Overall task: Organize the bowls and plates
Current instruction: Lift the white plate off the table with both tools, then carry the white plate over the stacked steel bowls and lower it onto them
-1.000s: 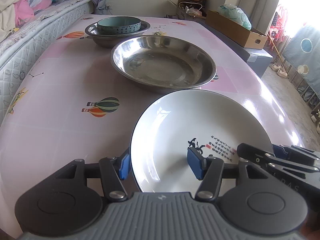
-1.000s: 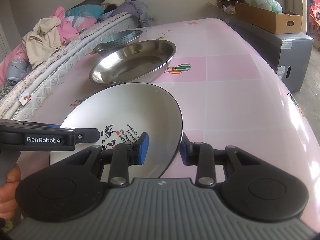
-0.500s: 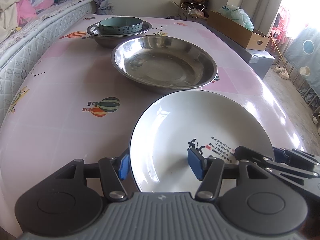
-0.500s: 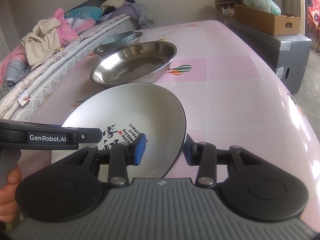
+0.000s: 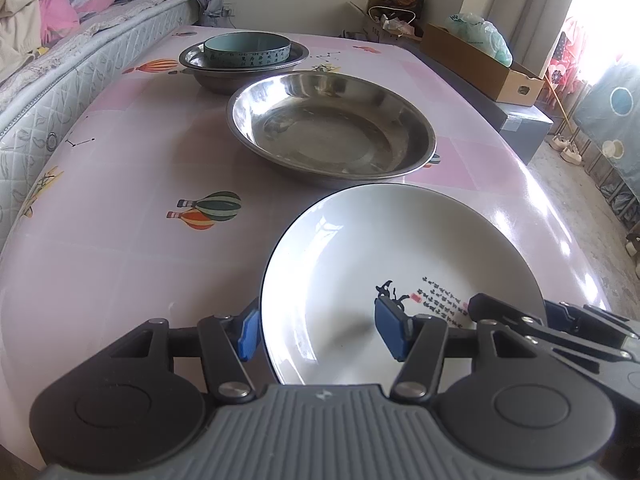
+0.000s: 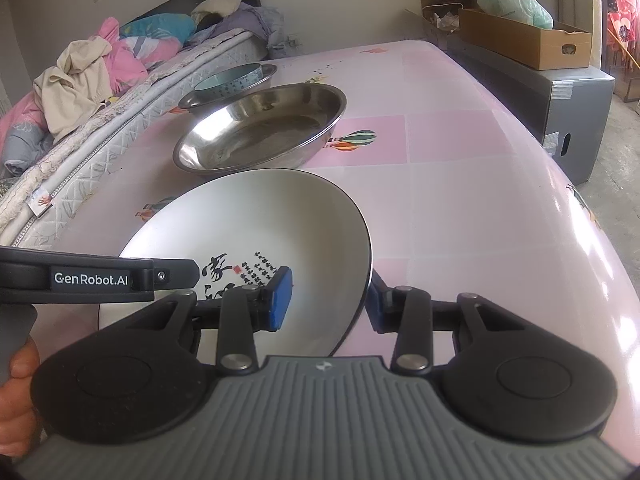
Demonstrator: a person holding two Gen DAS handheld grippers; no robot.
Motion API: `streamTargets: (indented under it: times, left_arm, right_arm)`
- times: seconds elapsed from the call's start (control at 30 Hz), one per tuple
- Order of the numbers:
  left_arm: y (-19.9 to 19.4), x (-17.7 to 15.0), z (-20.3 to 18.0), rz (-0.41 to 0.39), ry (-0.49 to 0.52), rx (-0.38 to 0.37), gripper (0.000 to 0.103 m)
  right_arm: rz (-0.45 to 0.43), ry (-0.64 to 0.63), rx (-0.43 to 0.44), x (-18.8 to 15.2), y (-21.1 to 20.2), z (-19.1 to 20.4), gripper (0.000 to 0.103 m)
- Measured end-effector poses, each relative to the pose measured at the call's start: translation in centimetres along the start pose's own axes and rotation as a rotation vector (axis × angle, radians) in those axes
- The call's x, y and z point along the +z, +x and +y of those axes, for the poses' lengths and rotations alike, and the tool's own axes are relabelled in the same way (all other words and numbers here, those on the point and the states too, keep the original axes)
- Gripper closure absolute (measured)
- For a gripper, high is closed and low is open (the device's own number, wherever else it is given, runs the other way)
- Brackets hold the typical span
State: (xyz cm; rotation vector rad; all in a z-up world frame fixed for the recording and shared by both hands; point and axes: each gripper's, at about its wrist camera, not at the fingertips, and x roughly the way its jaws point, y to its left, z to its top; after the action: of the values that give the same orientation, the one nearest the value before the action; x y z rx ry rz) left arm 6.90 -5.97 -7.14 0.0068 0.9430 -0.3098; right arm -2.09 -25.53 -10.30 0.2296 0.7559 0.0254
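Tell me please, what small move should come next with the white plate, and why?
Probably close both grippers on the white plate. The left gripper and the right gripper each straddle its rim, pads apparently not pressing, and the large steel basin stands empty just beyond.

Between the tongs, the white plate [image 5: 384, 248] looked glossy ceramic; beyond them, the steel basin [image 5: 332, 128] gleamed on a shiny tablecloth [image 5: 120, 240].

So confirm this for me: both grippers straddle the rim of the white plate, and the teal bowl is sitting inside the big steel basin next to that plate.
Not quite. The teal bowl sits in the smaller steel bowl farther back; the big steel basin is empty, as the left wrist view shows. Both the left gripper and right gripper do straddle the white plate.
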Motion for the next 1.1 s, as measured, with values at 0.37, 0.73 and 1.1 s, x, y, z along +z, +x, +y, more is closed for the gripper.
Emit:
streamTargets:
  times: [0.37, 0.73, 1.1]
  left_arm:
    - [-0.9, 0.1, -0.3, -0.033, 0.002, -0.005, 0.044]
    - [-1.5, -0.1, -0.6, -0.086, 0.021, -0.008, 0.045]
    - [-2.2, -0.5, -0.5, -0.119, 0.022, -0.021, 0.045]
  right_arm:
    - [-0.014, 0.008, -0.01, 0.3, -0.4, -0.1, 0.065]
    - [-0.041, 0.002, -0.009, 0.1, -1.1, -0.3, 0.066]
    - [-0.071, -0.014, -0.005, -0.1, -1.9, -0.3, 0.067]
